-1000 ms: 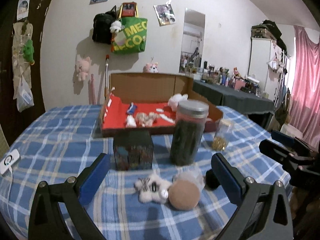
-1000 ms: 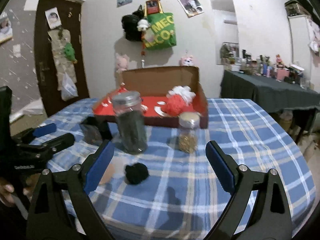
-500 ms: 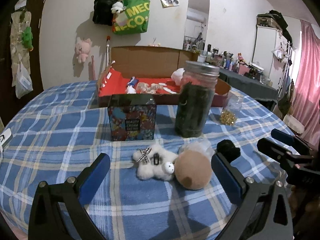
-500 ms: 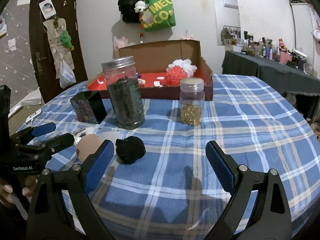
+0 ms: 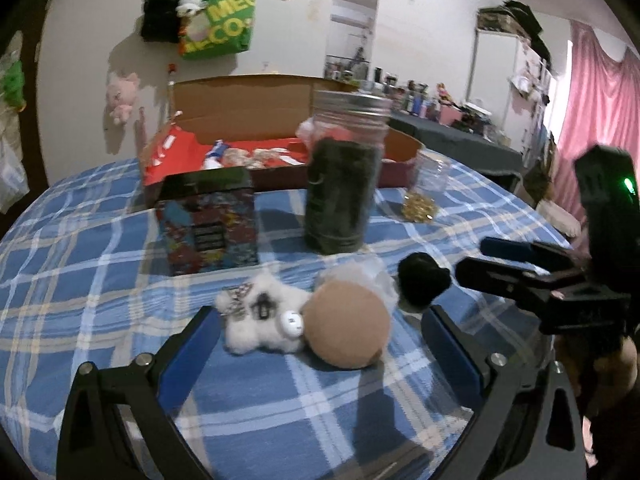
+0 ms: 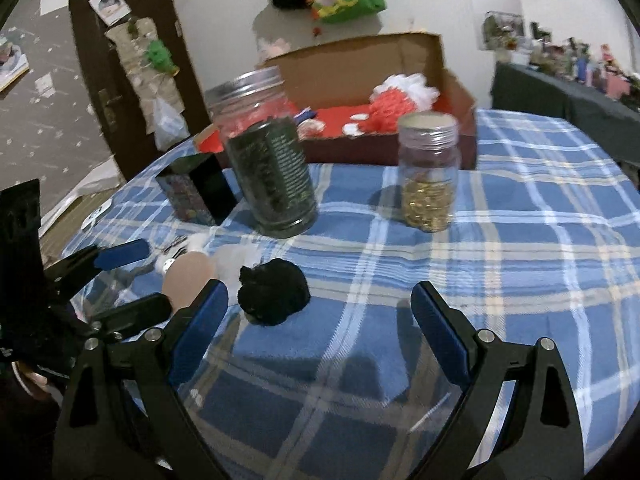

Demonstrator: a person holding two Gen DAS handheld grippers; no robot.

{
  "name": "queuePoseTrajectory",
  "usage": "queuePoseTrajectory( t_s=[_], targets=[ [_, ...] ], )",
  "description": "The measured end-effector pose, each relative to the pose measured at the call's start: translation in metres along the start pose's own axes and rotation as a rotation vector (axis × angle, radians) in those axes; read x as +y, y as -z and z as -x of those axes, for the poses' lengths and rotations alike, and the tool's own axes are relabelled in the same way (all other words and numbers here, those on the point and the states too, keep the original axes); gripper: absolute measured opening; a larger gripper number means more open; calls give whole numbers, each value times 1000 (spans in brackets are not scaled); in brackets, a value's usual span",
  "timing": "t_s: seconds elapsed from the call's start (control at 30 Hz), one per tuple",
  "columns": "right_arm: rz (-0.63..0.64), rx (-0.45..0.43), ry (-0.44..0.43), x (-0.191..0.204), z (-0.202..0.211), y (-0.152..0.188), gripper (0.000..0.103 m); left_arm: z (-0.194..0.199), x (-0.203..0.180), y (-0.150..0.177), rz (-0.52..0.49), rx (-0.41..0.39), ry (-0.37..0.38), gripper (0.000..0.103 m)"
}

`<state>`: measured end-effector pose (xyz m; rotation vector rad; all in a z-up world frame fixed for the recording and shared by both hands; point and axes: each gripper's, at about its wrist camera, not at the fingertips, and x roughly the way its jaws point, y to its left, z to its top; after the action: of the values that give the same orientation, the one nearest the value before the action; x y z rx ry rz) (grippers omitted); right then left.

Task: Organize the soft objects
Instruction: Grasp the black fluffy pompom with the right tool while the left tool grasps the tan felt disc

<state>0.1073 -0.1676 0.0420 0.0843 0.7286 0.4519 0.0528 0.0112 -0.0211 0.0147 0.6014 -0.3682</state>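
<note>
Left wrist view gives me the left gripper [image 5: 320, 344] spread wide, jaws just easing inward, with the white plush toy [image 5: 260, 320] and the tan ball [image 5: 346, 326] lying between them, untouched by either pad. Just right of the ball sits the black pom-pom [image 5: 422, 282], near the tip of my right gripper [image 6: 320, 320]. From the right wrist I see that gripper also wide and holding nothing; the pom-pom lies just beside its left finger, with bare checked cloth [image 6: 520, 280] open to the right as far as the surface edge. Behind the soft things stand the patterned box [image 5: 208, 224], the dark jar [image 5: 340, 184] and the small jar [image 6: 430, 176], crowding the far side. The cardboard box [image 5: 240, 120] sits beyond them.
</note>
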Motion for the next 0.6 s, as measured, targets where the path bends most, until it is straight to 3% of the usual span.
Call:
queuePoseTrajectory(
  t_s=[0.07, 0.23, 0.27, 0.3, 0.37, 0.43, 0.6],
  targets=[
    [10, 16, -18, 1, -5, -2, 91, -2, -4, -1, -18, 6, 6, 92],
    [44, 91, -66, 6, -21, -4, 67, -13, -14, -2, -53, 38, 28, 74],
    [46, 96, -71, 7, -23, -4, 55, -15, -15, -2, -57, 45, 30, 69],
    [51, 105, -87, 8, -25, -3, 44, -18, -16, -2, -67, 50, 22, 59],
    [59, 103, -111, 11, -26, -2, 33, -21, -17, -3, -81, 54, 10, 45],
    [71, 80, -114, 15, -22, -2, 27, -22, -15, -4, -89, 54, -2, 40],
    [68, 8, -110, 19, -5, -5, 25, -20, -7, -9, -74, 59, 17, 23]
  ],
)
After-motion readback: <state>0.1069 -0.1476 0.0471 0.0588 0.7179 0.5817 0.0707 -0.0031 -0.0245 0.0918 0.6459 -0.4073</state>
